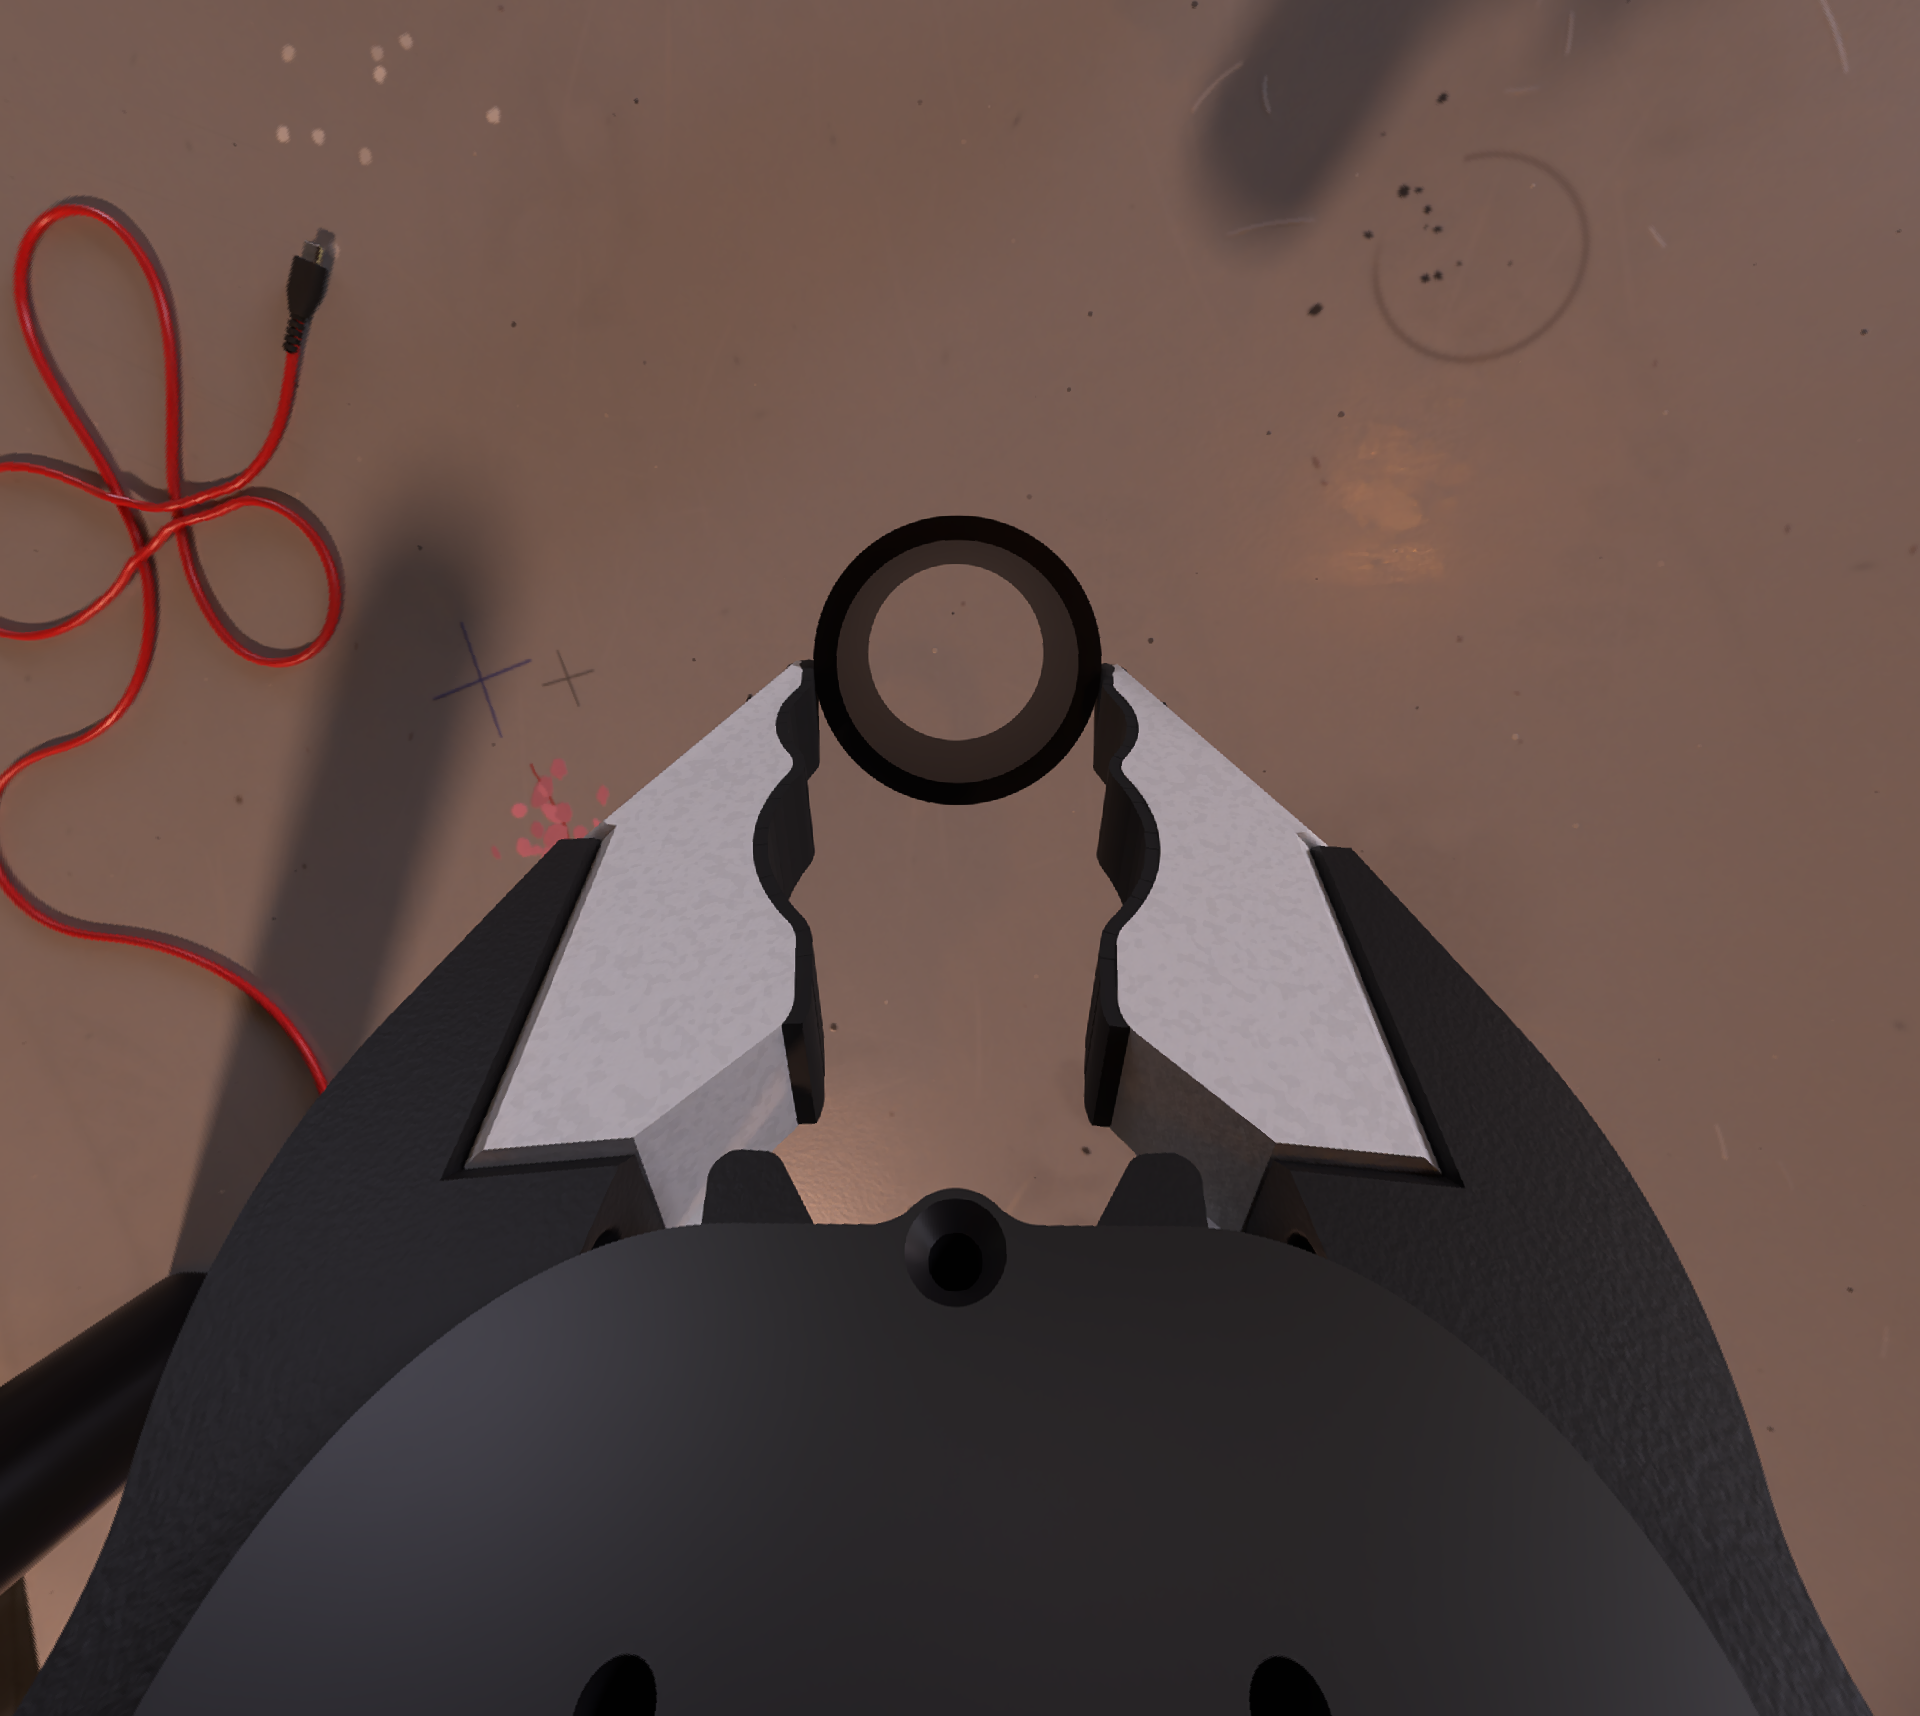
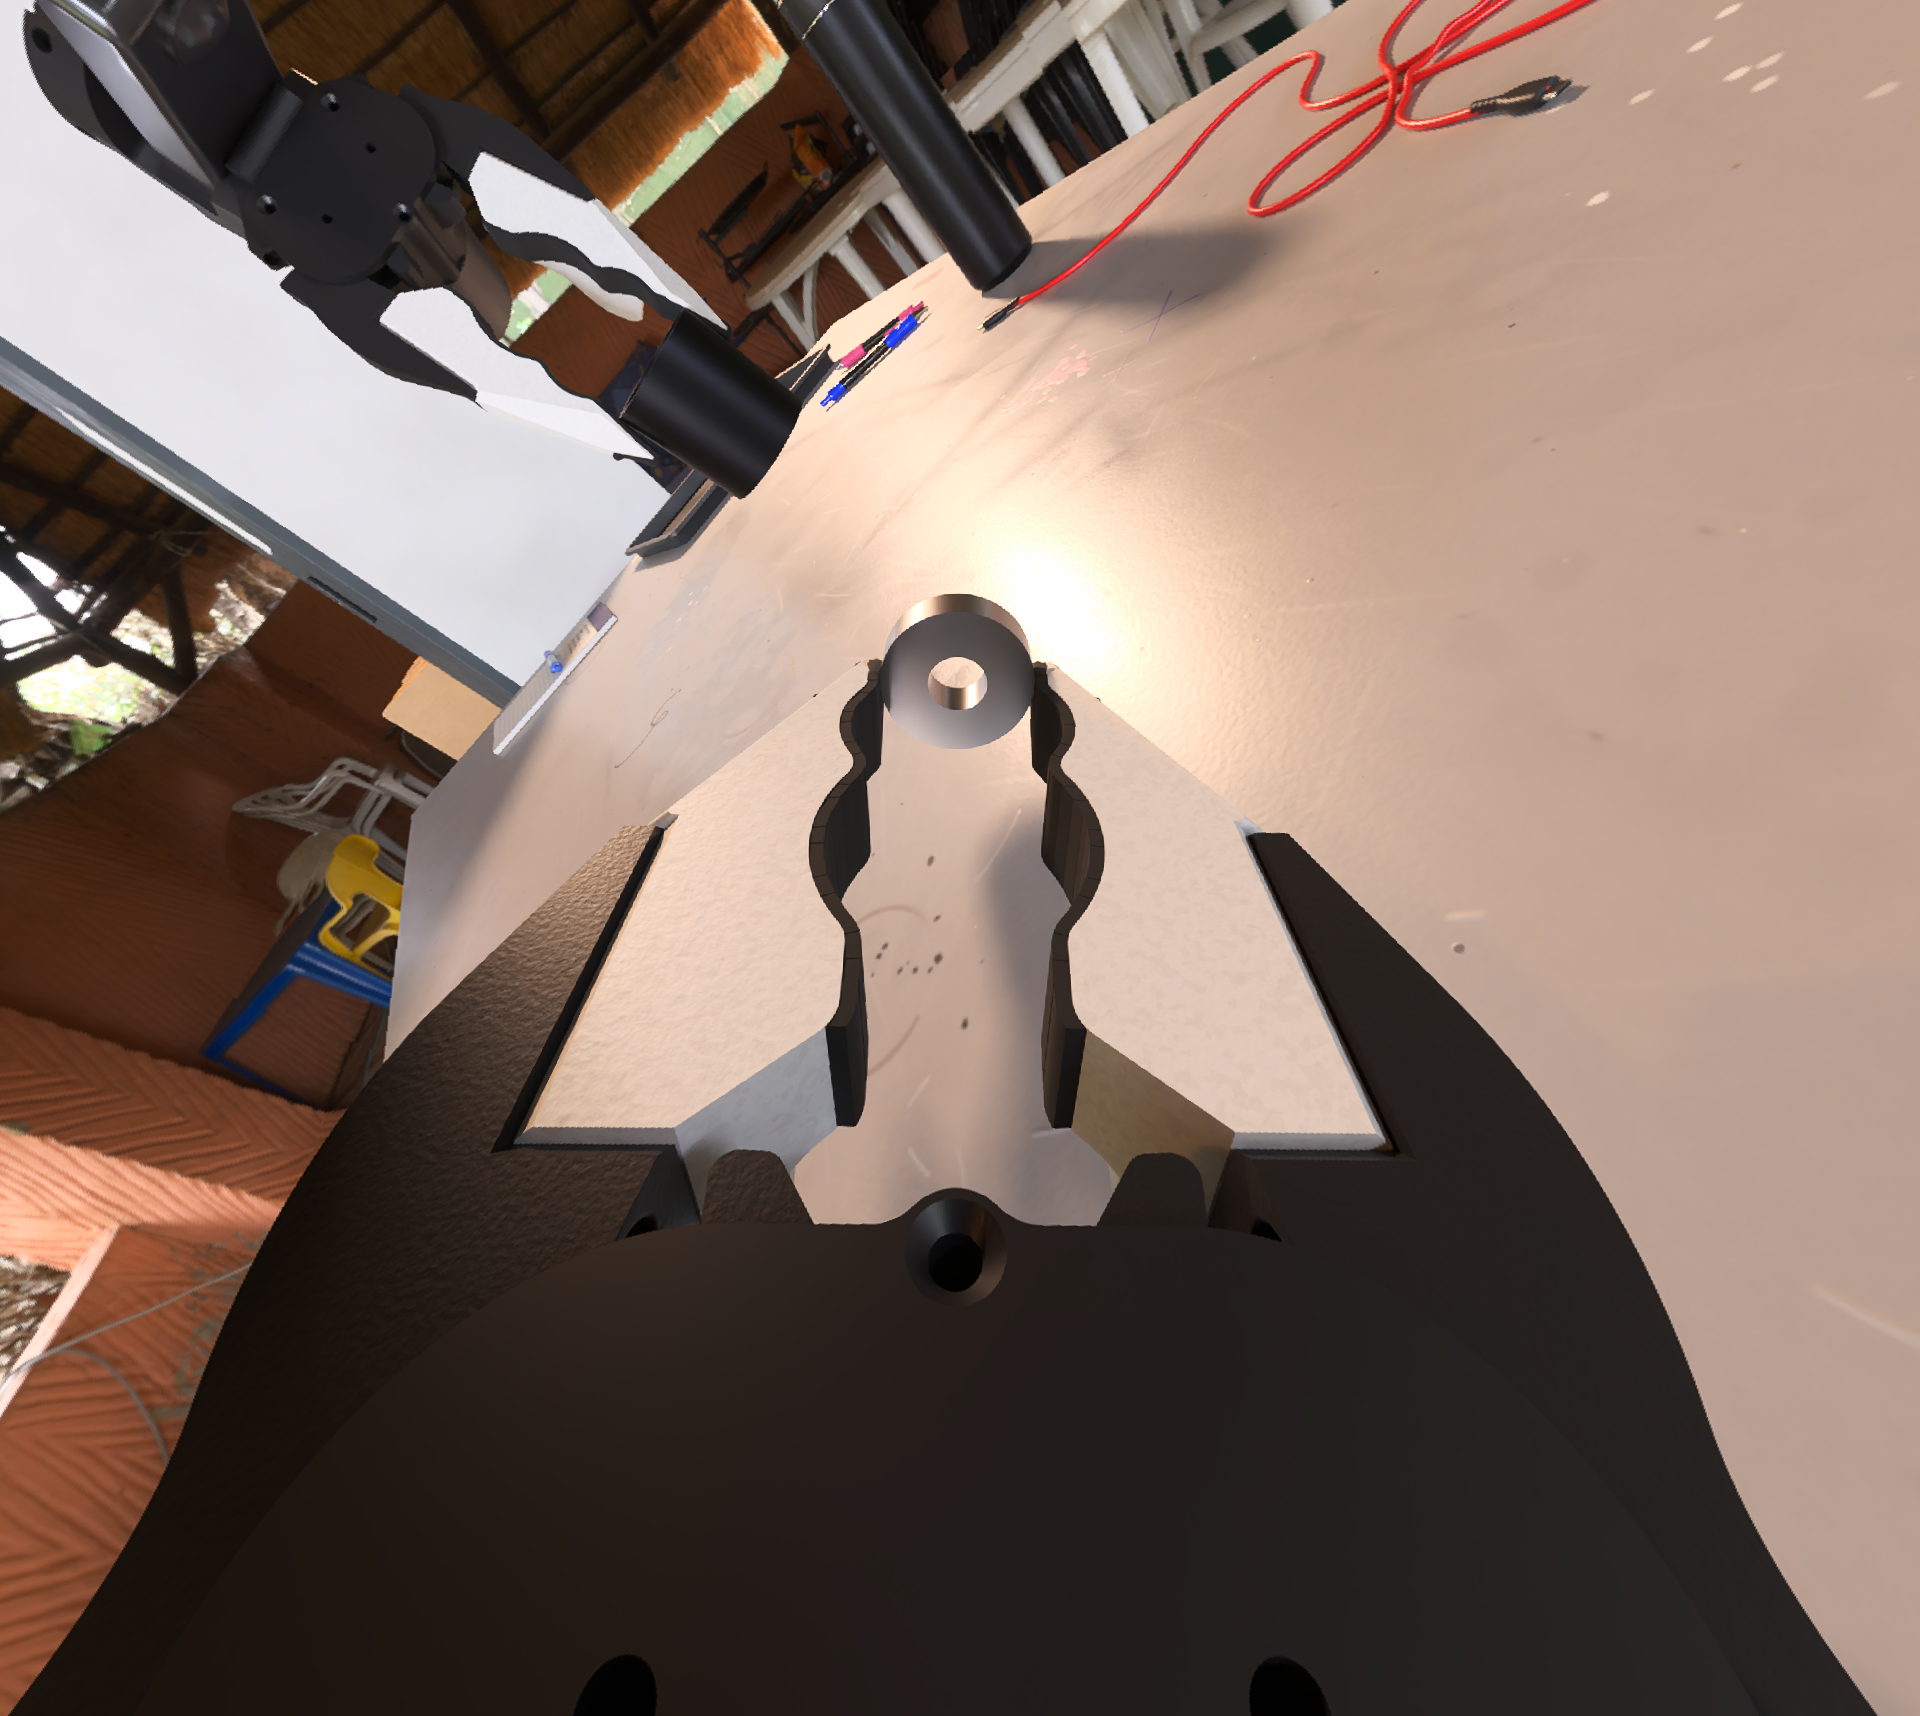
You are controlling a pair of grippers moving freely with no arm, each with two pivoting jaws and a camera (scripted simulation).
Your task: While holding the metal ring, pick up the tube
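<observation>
My left gripper (image 1: 956, 679) points down at the brown table (image 1: 727, 264) and is shut on a short black tube (image 1: 956, 773), seen end-on, with the table showing through its bore. In the right wrist view the left gripper (image 2: 675, 388) holds the tube (image 2: 717, 419) in the air above the table's far edge. My right gripper (image 2: 956, 679) is shut on a small metal ring (image 2: 914, 716), gripped at the fingertips above the table (image 2: 1455, 627).
A tall black cylinder (image 2: 904, 118) stands on the table near the far edge; it also shows at the lower left of the left wrist view (image 1: 73, 1417). A looped red cable (image 1: 177, 513) lies beside it (image 2: 1455, 56). Coloured pens (image 2: 873, 352) lie near the edge.
</observation>
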